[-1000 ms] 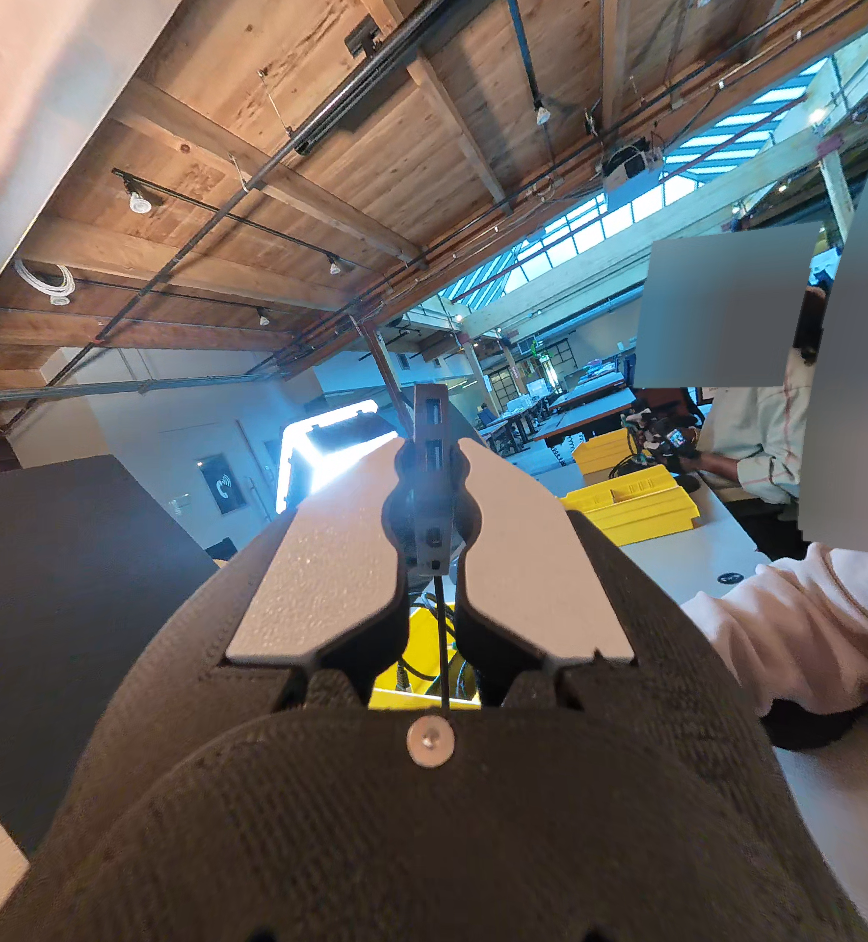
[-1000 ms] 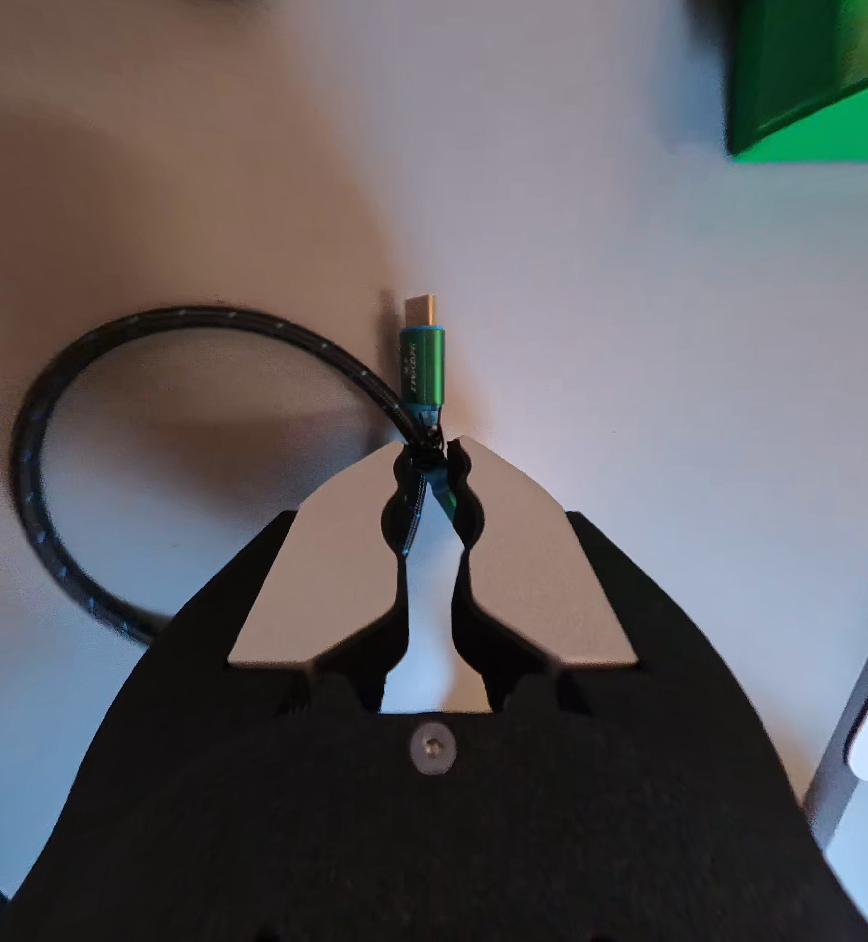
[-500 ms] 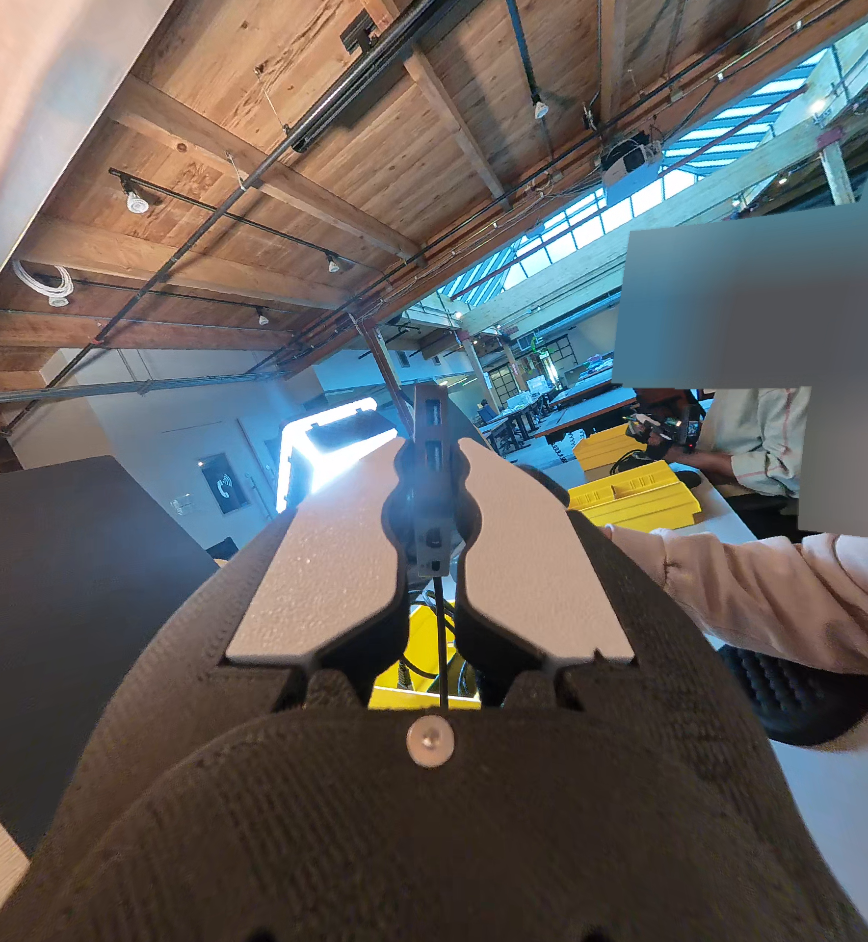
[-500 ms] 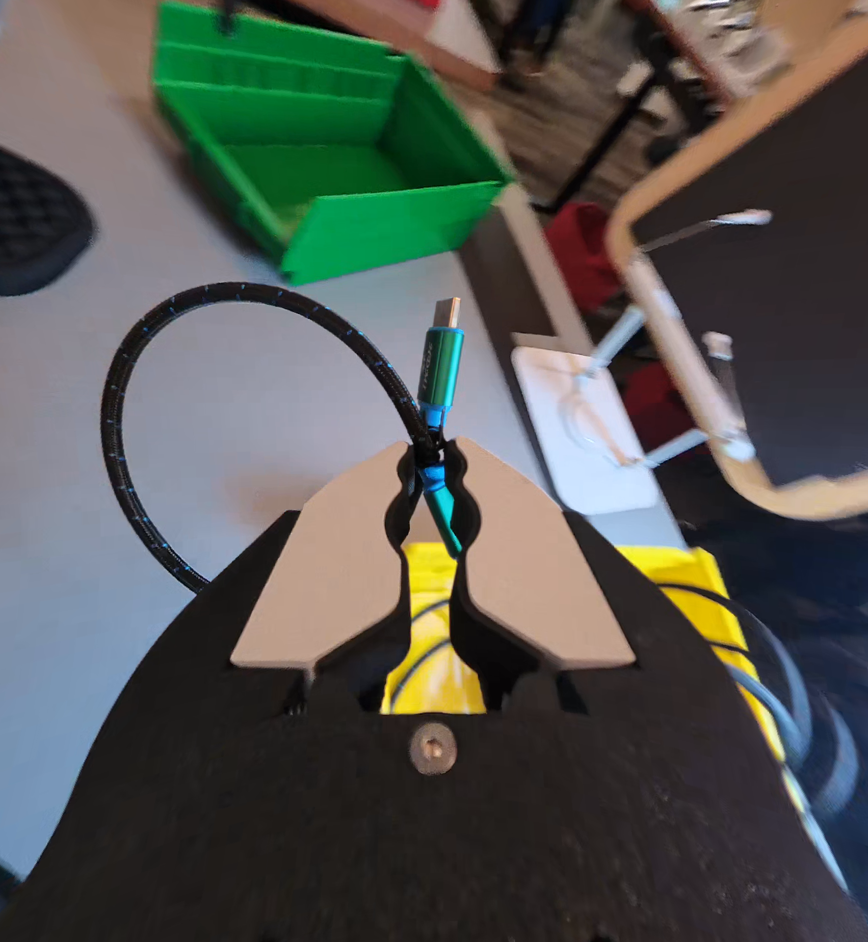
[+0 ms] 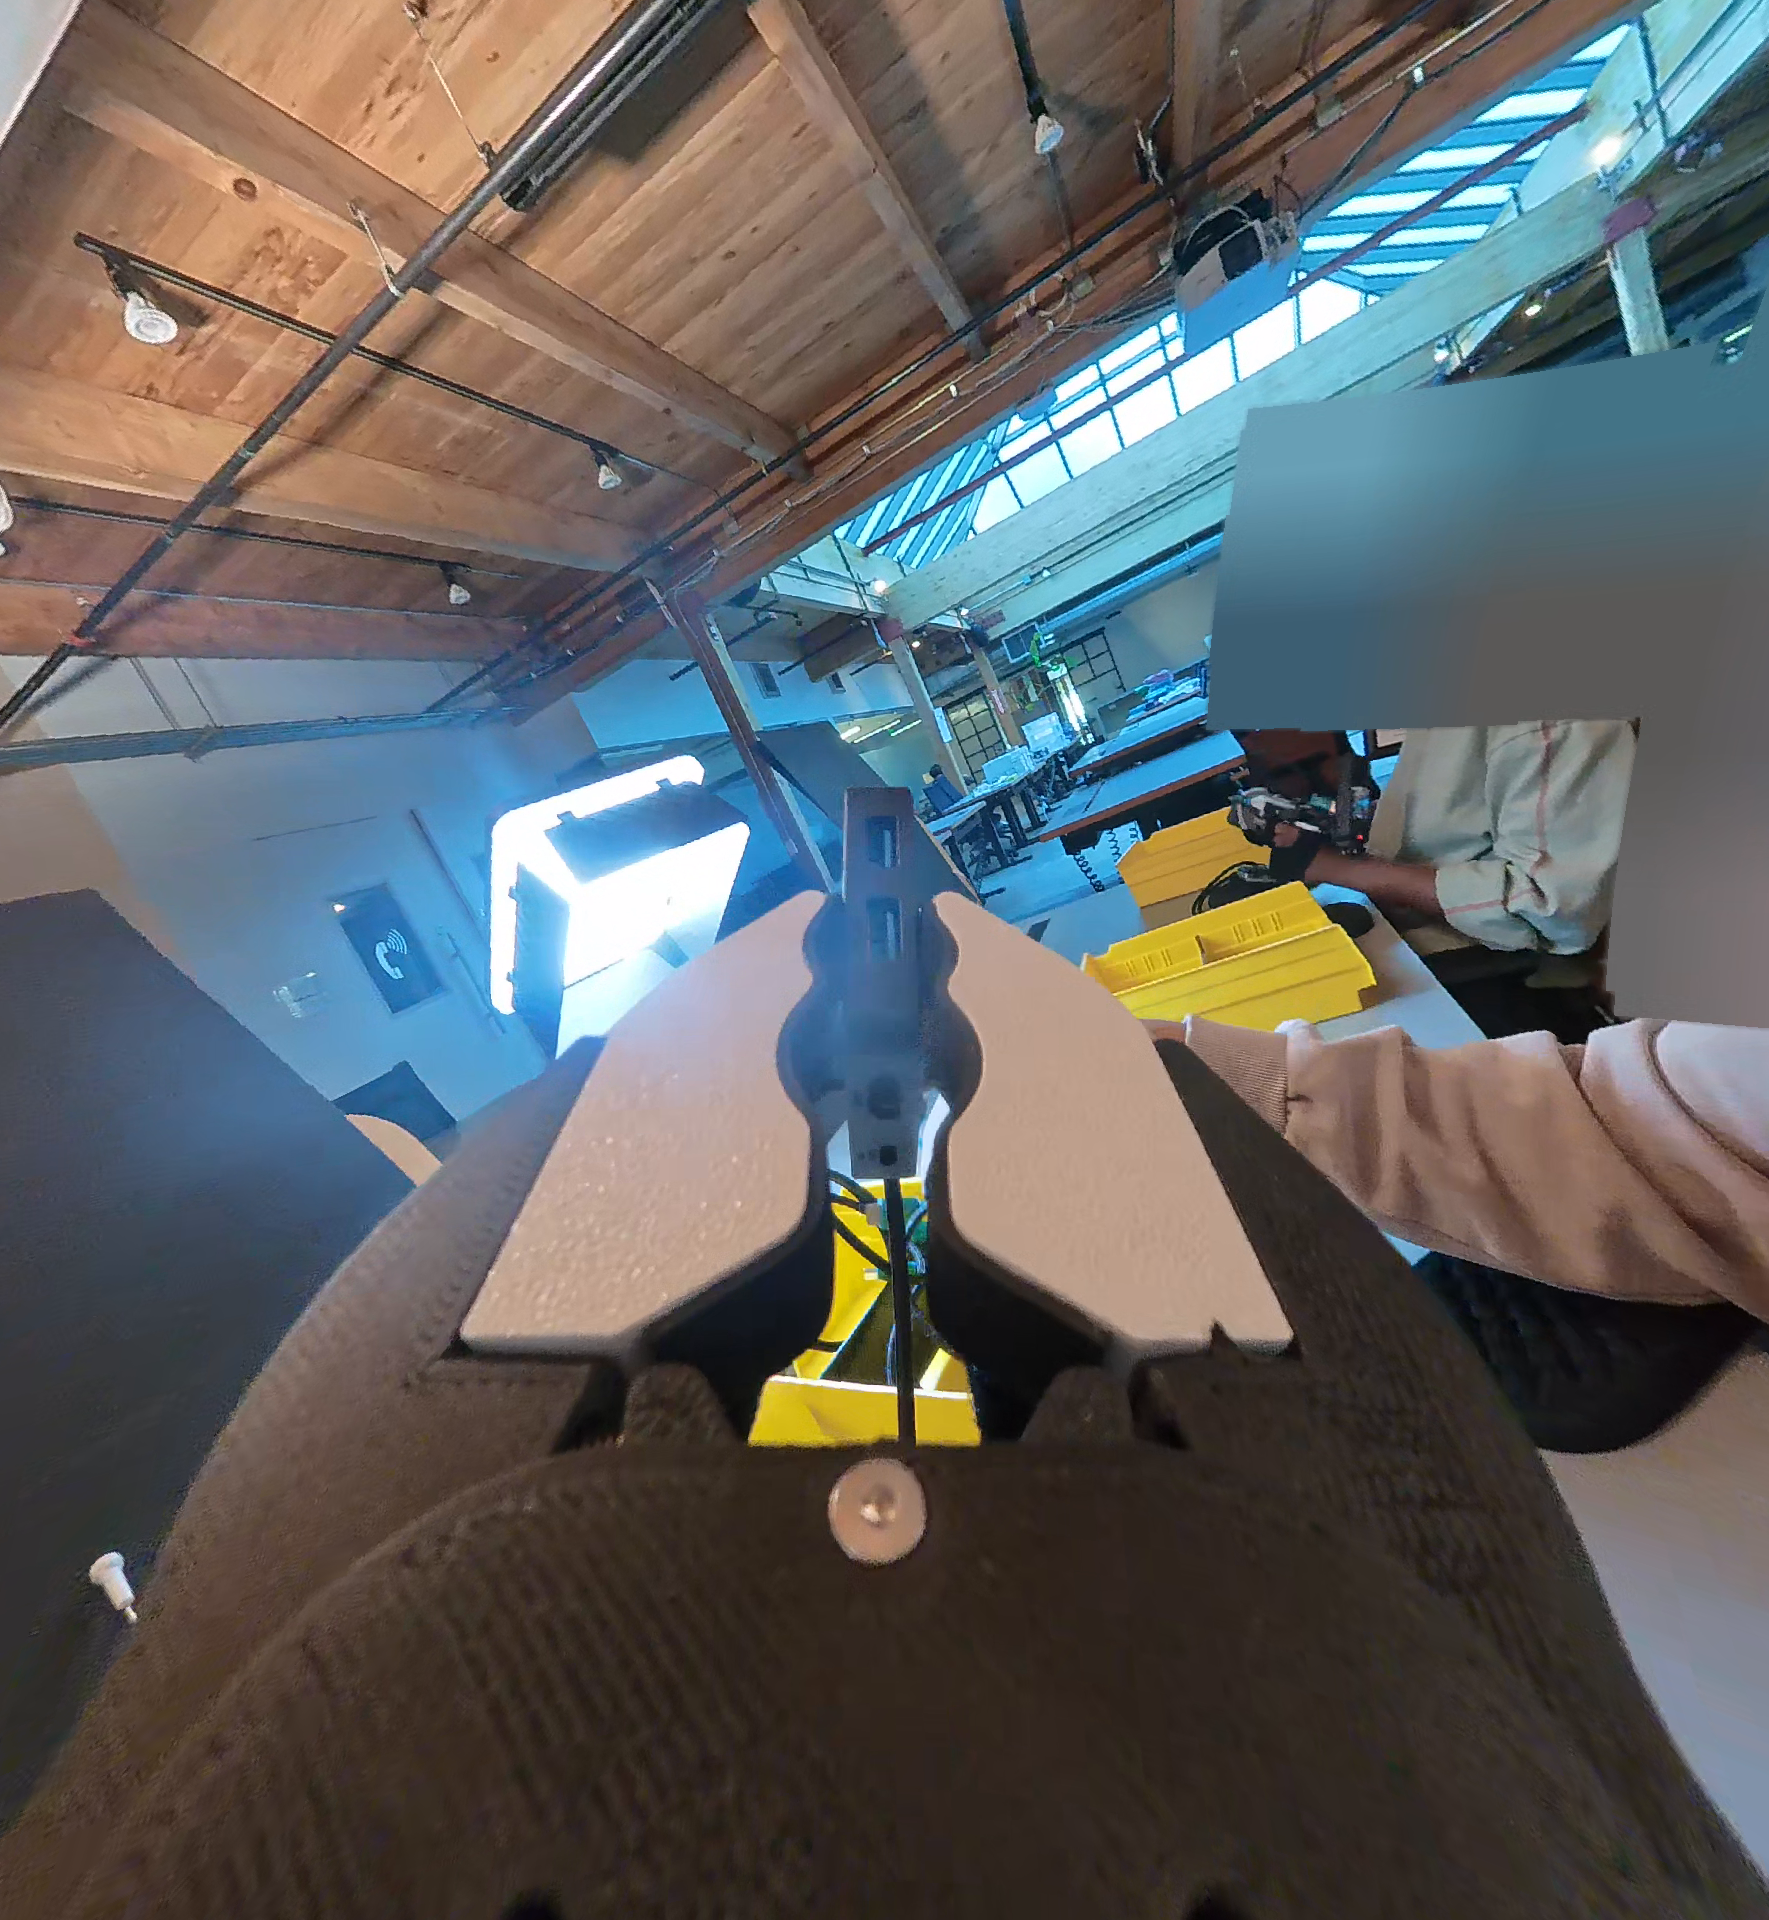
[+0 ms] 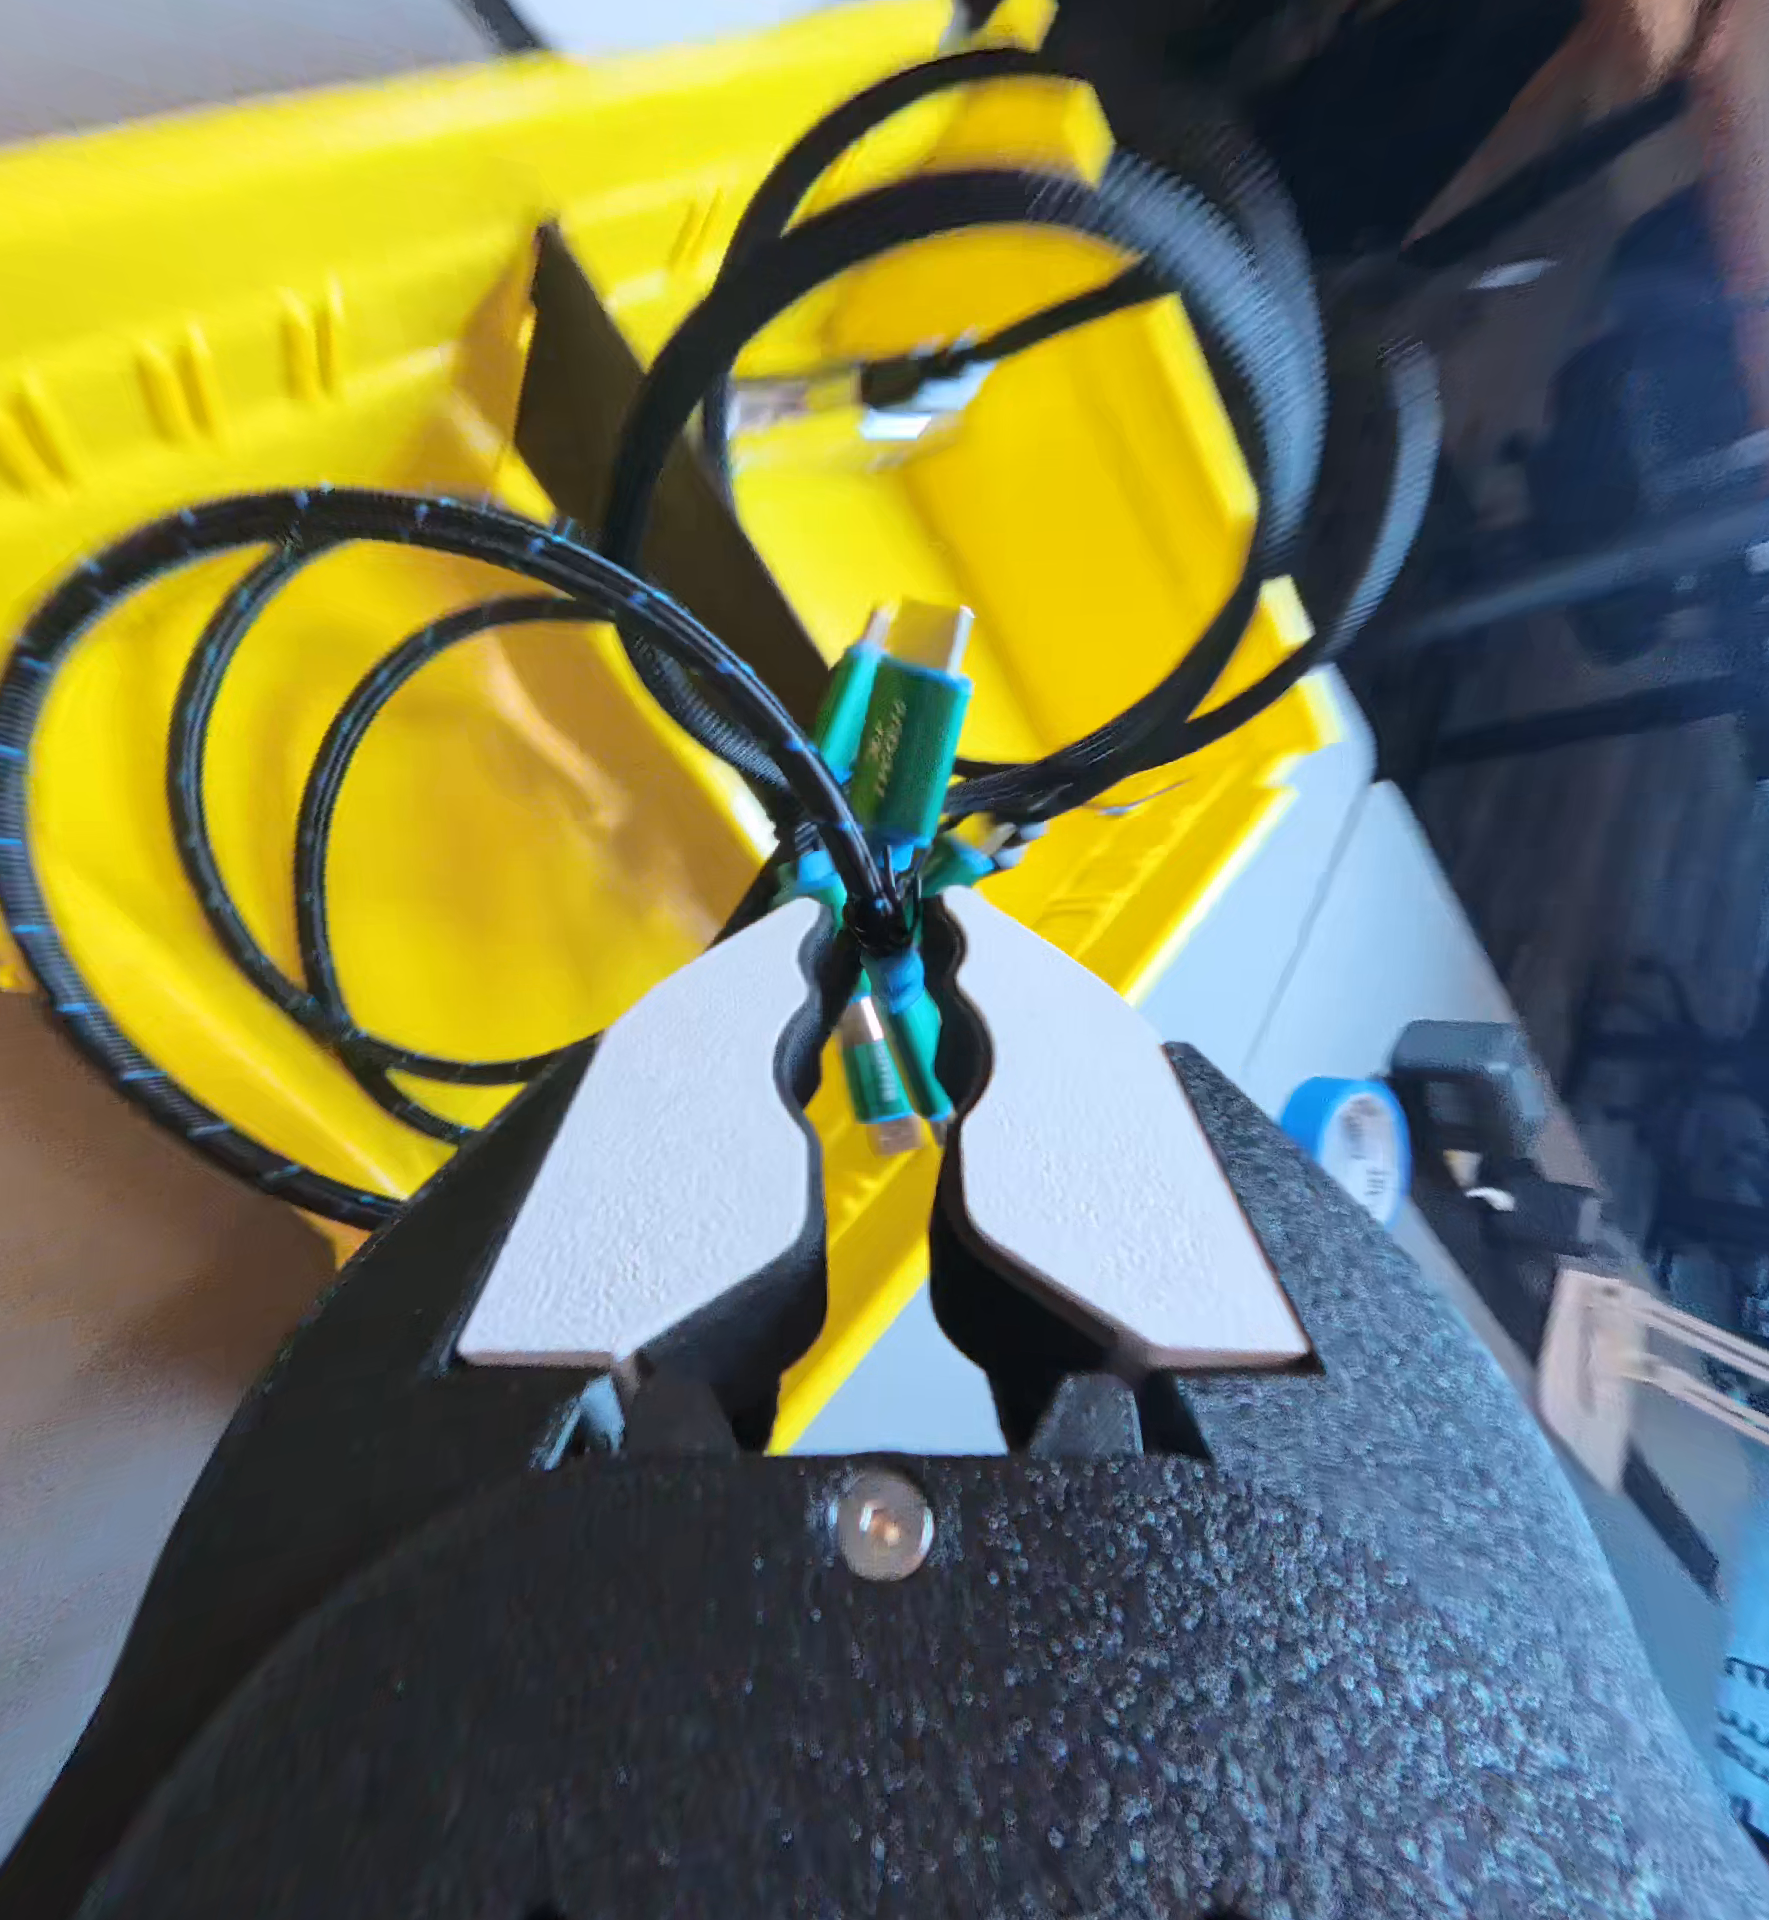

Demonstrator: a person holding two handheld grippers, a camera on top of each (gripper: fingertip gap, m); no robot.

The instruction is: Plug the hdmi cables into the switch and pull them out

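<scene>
My left gripper point(image 5: 875, 914) is shut on the dark switch point(image 5: 878, 883), a narrow box held upright with two ports facing me and a thin black lead point(image 5: 899, 1309) hanging below. My right gripper point(image 6: 885, 920) is shut on a black braided cable point(image 6: 236, 540) just behind its green plug point(image 6: 901, 727), whose metal tip points away from me. A second green plug point(image 6: 885, 1070) hangs between the fingers. The cable loops out to the left above a yellow bin point(image 6: 236, 416).
The yellow bin holds other black cables point(image 6: 1275, 312) and a silver plug point(image 6: 901, 400). A blue tape roll point(image 6: 1353, 1138) sits on the white table at right. In the left wrist view, a sleeved arm point(image 5: 1482, 1153) reaches in from the right, with yellow bins point(image 5: 1233, 961) beyond. The grippers' ends are close to 45 cm from one another.
My right gripper has swung with the cable from above the bare table, past a green bin, to above the yellow bin. The left gripper holds still; the sleeved arm has reached further left.
</scene>
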